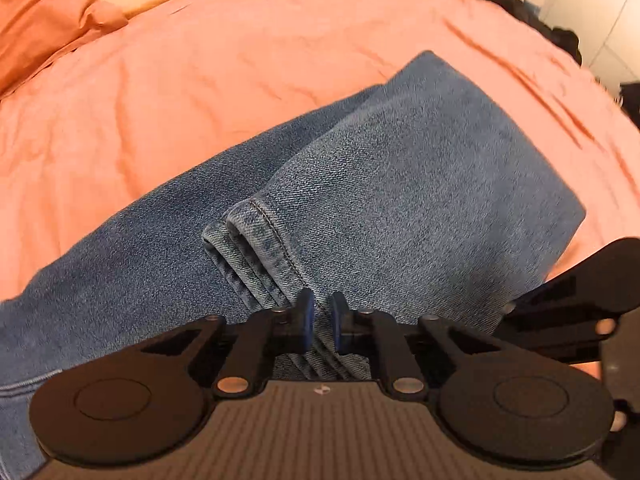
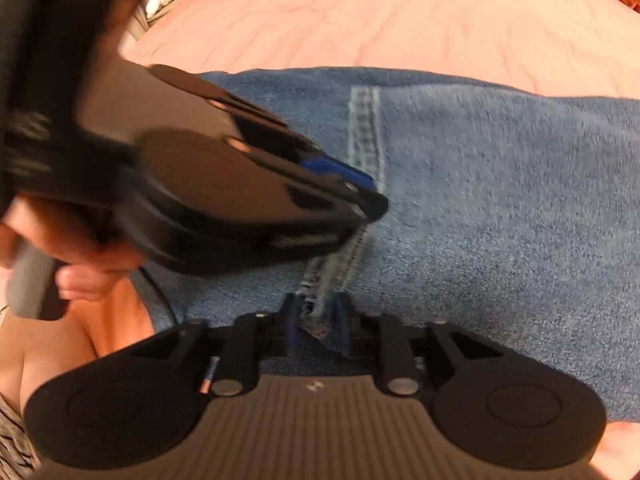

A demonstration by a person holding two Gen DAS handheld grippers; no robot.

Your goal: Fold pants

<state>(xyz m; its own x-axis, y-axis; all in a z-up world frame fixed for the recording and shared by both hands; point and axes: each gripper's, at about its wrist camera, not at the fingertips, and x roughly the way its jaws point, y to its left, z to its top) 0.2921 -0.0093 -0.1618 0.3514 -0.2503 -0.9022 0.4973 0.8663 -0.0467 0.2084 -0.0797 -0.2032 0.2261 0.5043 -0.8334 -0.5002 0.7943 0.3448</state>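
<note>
Both jaws clamped on stacked hem edges of blue jeans (image 1: 380,168) lying folded on orange bedspread (image 1: 200,80), left gripper (image 1: 320,320) beside right gripper (image 2: 318,326); soft, heavy denim, best pinched at stiff stitched hems.

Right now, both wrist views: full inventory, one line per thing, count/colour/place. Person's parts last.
jeans: 1, blue denim, folded on the bed, hem ends lying on top near both tools
bedspread: 1, salmon-orange, under the jeans, wrinkled
pillows: at least 2, orange and one paler peach, far end of bed
dark clothing: a heap, black, far right edge of bed, blurred
left hand-held gripper: 1, black with blue pads, pads narrowly apart over the stacked hems, denim running between them
right hand-held gripper: 1, black with blue pads, closed on a bunched hem corner
hand: 1, holding the left tool's grey handle, left side of right wrist view
</note>
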